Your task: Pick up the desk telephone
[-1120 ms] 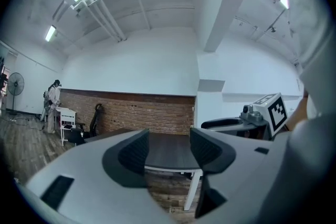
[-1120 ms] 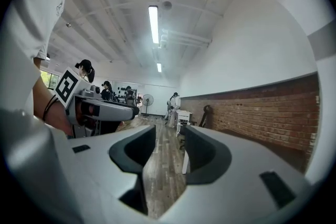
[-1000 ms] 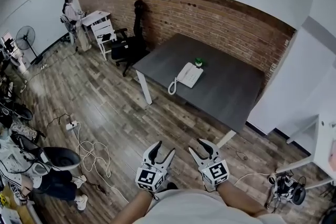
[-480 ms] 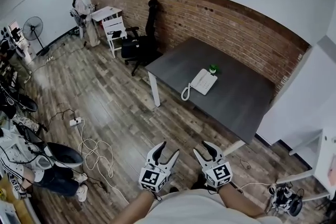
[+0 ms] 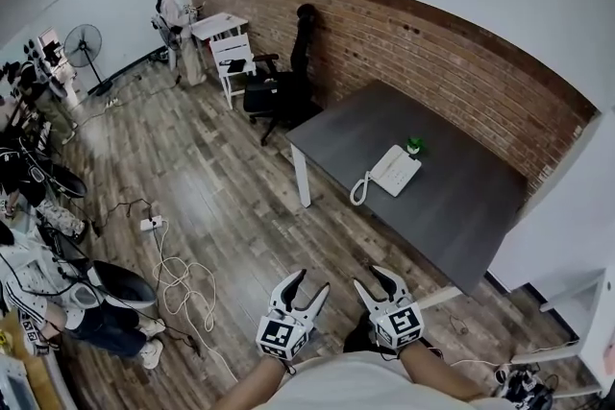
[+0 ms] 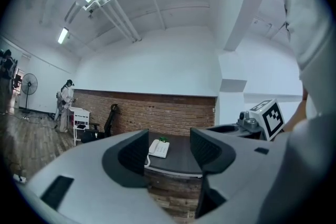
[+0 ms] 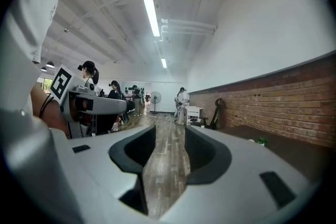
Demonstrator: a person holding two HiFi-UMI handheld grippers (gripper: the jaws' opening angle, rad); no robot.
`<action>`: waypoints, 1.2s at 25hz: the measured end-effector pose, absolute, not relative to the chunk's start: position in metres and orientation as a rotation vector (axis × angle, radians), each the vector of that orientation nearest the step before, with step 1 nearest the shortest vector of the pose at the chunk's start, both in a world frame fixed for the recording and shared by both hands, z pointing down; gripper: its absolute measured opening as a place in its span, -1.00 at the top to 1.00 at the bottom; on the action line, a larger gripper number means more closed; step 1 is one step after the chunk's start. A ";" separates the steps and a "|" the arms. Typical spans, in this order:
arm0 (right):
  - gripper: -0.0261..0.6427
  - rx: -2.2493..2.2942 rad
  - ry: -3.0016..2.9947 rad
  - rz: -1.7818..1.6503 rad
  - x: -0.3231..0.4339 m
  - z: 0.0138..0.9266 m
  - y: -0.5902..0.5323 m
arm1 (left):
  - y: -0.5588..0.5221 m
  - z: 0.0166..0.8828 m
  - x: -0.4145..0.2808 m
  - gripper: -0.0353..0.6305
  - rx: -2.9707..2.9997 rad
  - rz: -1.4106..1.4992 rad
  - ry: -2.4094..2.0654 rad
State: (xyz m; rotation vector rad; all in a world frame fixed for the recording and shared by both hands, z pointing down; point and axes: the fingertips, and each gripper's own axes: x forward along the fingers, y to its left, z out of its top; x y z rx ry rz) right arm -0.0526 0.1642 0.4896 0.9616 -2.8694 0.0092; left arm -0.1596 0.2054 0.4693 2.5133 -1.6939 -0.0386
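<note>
Your left gripper is held wide with nothing in it. Its own view shows the telephone framed far off between the jaws. Your right gripper is just as wide and empty, with only floorboards beyond it in its view.

Over the last second the telephone and the tabletop have slid right and lower in the head view. Both grippers have stayed low at the bottom of that view, their jaws no narrower. I read that as the approach still under way: you are well apart from the tabletop and no reach has begun.

The telephone lies about midway across the tabletop, somewhat toward the end nearest the black chair. Its coiled cord trails close to the front edge, and a small green thing sits just beyond it.

- **Open room:** bare floorboards run straight from you to the front edge, which looks like the free side to come in from.
- **Left:** loose cables and a power strip lie on the floor.
- **Far side:** the brick wall runs close behind the far edge, so expect little room there.
- **Cord:** watch it at the edge as you lift.
</note>
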 end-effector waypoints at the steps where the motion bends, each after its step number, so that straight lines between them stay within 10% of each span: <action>1: 0.38 0.950 -2.874 0.013 -0.055 0.491 0.153 | 0.194 0.470 -0.160 0.12 2.510 -0.033 -1.698; 30: 0.37 1.042 -2.827 0.128 0.086 0.513 -0.143 | -0.114 0.478 -0.035 0.13 2.583 0.068 -1.551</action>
